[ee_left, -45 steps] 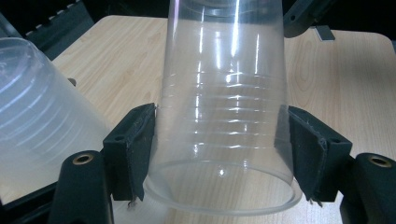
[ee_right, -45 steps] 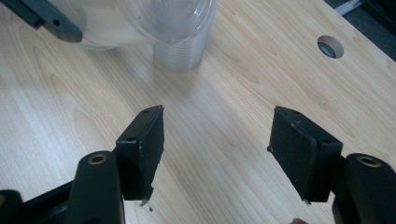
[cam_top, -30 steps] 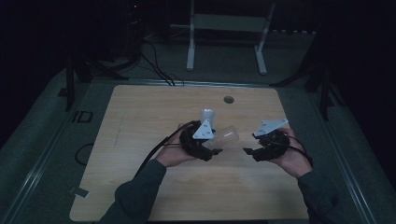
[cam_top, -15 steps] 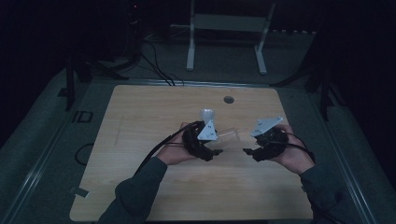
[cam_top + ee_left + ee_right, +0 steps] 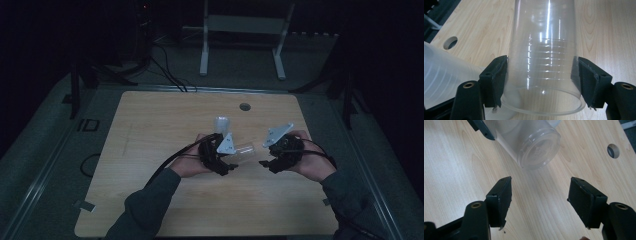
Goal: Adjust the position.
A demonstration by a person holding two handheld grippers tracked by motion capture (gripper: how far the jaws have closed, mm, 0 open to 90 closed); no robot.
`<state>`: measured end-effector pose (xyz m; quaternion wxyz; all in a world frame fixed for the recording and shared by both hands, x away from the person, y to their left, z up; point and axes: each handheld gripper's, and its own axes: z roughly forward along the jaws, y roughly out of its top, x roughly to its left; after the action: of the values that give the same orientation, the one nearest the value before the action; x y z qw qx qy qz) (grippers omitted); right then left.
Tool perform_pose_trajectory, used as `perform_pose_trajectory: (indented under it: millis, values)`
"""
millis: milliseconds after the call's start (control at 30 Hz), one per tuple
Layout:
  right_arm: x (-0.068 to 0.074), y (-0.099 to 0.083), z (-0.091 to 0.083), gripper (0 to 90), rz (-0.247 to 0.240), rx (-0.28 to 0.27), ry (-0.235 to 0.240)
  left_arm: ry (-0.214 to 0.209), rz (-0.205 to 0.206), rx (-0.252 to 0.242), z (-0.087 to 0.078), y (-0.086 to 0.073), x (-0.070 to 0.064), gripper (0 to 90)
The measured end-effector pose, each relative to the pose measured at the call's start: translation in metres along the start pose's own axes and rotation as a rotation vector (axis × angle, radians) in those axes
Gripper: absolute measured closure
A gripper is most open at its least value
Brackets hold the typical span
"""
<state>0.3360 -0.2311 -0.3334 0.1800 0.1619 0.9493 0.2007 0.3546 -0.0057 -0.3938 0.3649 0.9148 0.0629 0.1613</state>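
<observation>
A pale wooden table takes up most of the high view, with a round hole near its far edge (the same hole shows at the left of the left gripper view and at the upper right of the right gripper view). Beyond the table a white metal stand rises from the dark floor. The person's two forearms come in from the bottom, each hand holding a gripper over the middle of the table.

The left gripper has its jaws pressed against both sides of a clear plastic cup, close to the cup's rim; the cup lies on its side, its base pointing away from the camera. A second, cloudier cup lies just beside it, at the left of that view; in the high view it stands just beyond the left gripper.

The right gripper hangs near the clear cup's base with its jaws wide apart and nothing between them, bare wood showing in the gap.
</observation>
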Motion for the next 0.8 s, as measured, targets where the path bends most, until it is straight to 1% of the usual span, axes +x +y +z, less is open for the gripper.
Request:
perform_pose_trajectory:
  millis: [133, 233, 500, 633, 800]
  values:
    - [0.001, 0.002, 0.002, 35.1, -0.024, 0.028, 0.008, -0.004, 0.006, 0.016, 0.003, -0.001, -0.001, 30.4]
    - [0.002, 0.004, 0.004, 35.1, -0.039, 0.047, 0.017, -0.005, 0.018, 0.028, 0.005, -0.001, -0.002, 30.4]
    - [0.003, 0.009, 0.009, 35.1, -0.066, 0.082, 0.044, -0.017, 0.035, 0.045, 0.009, -0.001, -0.006, 30.5]
    - [0.004, 0.011, 0.012, 35.1, -0.08, 0.105, 0.053, -0.018, 0.047, 0.059, 0.011, -0.001, -0.008, 30.5]
    - [0.005, 0.013, 0.014, 34.9, -0.097, 0.12, 0.063, -0.016, 0.06, 0.065, 0.012, 0.0, -0.01, 30.5]
